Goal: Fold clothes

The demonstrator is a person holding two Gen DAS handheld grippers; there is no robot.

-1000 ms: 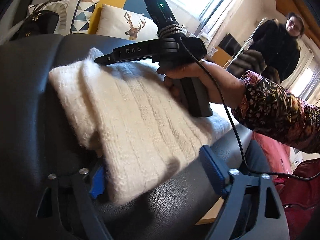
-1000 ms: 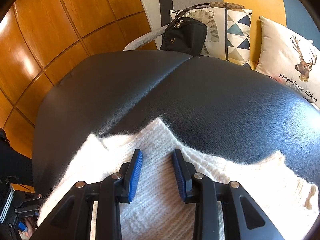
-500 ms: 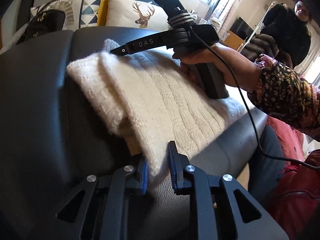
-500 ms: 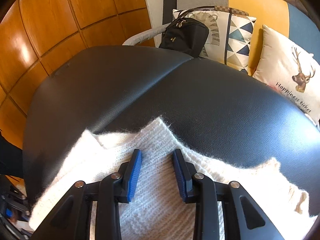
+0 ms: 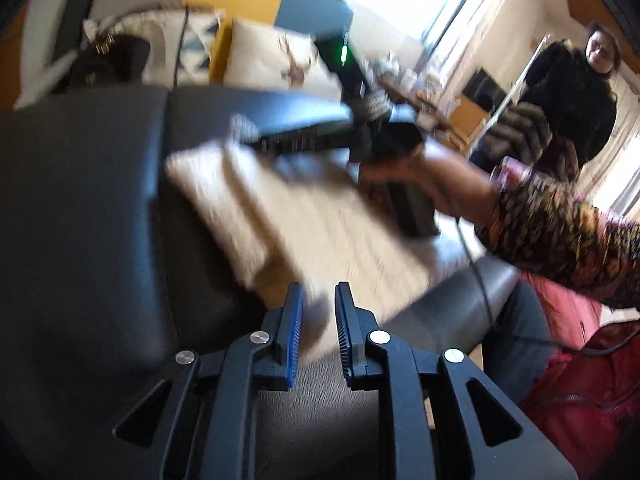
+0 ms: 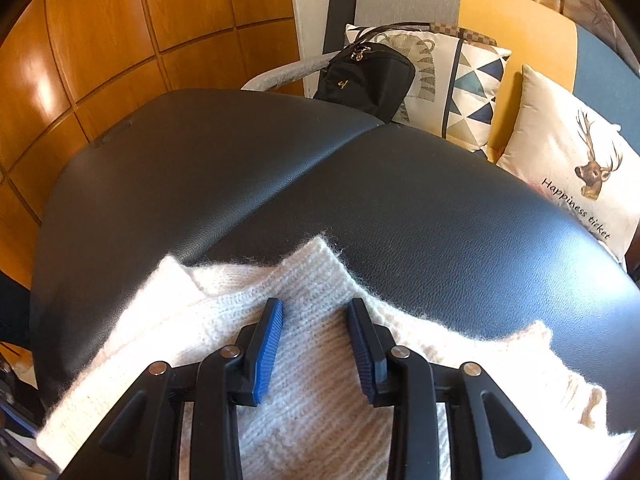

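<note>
Nearest in left wrist view: left gripper [image 5: 318, 320], black frame w/ ribbed blue pads, jaws opening; corner of the cream knit sweater [image 5: 304, 220] sits between them, pic too blurred to tell if pads still press it. The sweater lies folded on the black leather-look seat [image 5: 100, 220], fuzzy, ribbed, roughly rectangular.

Right wrist view: right gripper [image 6: 316, 328] hangs over the sweater's [image 6: 304, 360] far edge, jaws part open, knit seen in the gap but pads not pinching it. Sweater edge makes two soft points toward the seat's [image 6: 400, 208] centre seam; seat surface is grained and glossy.

Beyond the sweater, left view: a hand [image 5: 416, 176] in a floral sleeve [image 5: 560, 232] holds the right gripper's handle.

Past the seat's far edge: black handbag [image 6: 364, 80] w/ gold zip pulls, geometric triangle cushion [image 6: 468, 76], and a stag cushion [image 6: 568, 168] reading "Happiness ticket". Wood panel wall [image 6: 100, 40] off to the seat's left. A person in black [image 5: 576, 92] stands furthest back, blurred.
</note>
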